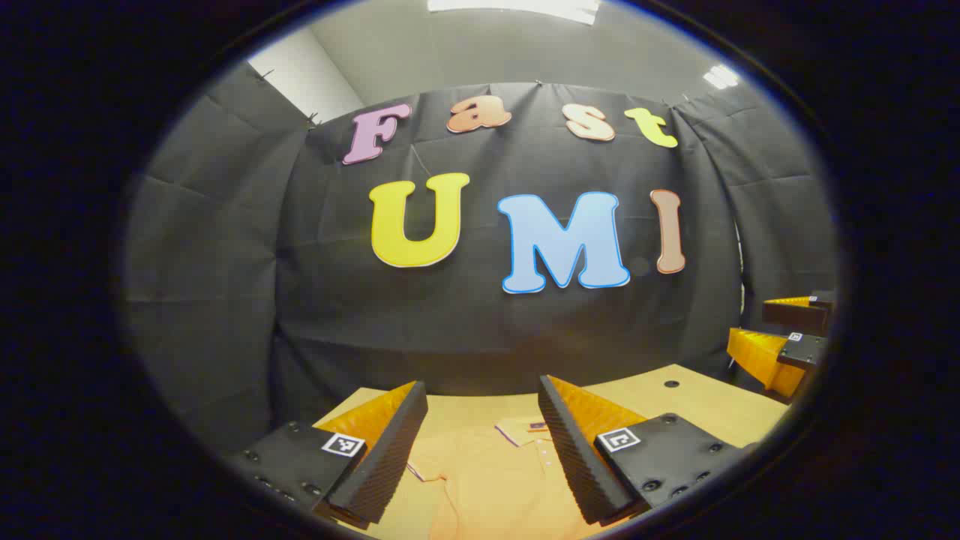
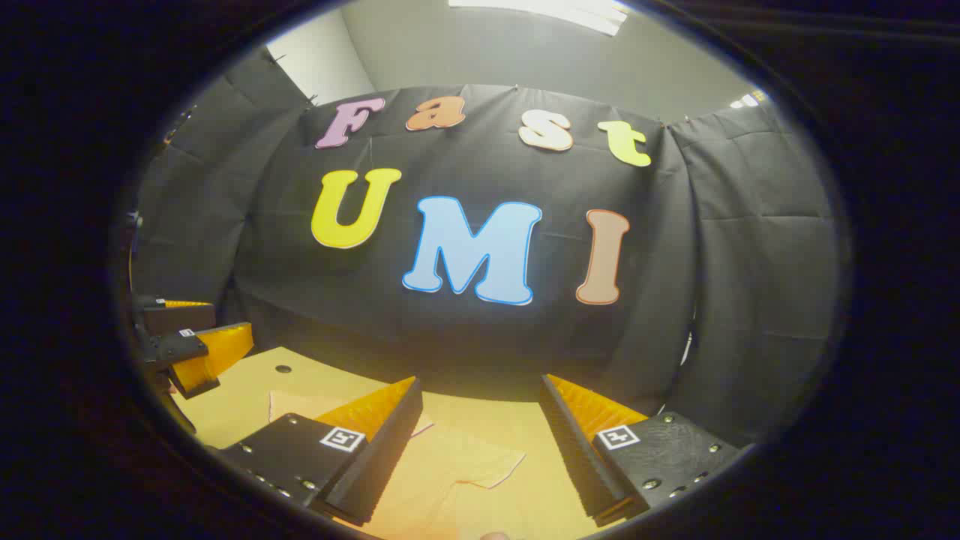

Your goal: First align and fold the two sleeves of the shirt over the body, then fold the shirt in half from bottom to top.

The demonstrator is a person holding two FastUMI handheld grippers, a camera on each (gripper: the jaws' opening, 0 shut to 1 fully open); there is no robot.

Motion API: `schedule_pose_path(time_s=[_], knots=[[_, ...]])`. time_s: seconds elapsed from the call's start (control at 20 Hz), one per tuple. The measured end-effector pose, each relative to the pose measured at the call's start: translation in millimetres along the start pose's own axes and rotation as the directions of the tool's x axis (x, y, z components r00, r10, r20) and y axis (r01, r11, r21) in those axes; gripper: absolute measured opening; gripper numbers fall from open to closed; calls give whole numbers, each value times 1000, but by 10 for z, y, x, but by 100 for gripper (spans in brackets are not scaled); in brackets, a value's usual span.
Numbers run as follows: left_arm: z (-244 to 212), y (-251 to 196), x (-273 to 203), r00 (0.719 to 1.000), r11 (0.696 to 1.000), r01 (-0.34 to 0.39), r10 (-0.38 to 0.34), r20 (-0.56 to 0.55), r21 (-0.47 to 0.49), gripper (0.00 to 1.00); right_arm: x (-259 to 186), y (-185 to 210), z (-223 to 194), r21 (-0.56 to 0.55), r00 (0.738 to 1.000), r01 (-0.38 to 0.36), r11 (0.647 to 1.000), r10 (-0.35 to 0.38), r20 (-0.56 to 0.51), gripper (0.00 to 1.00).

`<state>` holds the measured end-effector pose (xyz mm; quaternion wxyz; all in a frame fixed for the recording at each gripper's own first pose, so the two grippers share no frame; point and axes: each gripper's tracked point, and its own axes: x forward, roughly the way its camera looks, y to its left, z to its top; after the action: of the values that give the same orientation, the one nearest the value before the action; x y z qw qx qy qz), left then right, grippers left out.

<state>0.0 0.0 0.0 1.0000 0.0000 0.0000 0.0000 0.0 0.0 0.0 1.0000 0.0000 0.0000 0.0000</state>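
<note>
1. Lying flat on the counter (image 1: 697, 401): the orange shirt (image 1: 487, 480), collar and button placket showing between the left claw's (image 1: 480, 442) fingers; one sleeve (image 2: 465, 457) spreading out in the right gripper view.
2. Hovering above the shirt with fingers apart, gripping nothing: the left claw; seen again at the left edge of the right gripper view.
3. Hanging over the sleeve, likewise spread wide and holding nothing: the right claw (image 2: 480, 442); also showing at the right edge of the left gripper view.
</note>
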Motion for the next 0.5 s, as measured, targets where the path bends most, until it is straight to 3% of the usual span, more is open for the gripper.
schedule_pose_path(time_s=[0.5], knots=[[-97,41,65,999,999,25,-26,-20,-27,98,-23,154,-27,26,999,13,1000,-12,-32,96]])
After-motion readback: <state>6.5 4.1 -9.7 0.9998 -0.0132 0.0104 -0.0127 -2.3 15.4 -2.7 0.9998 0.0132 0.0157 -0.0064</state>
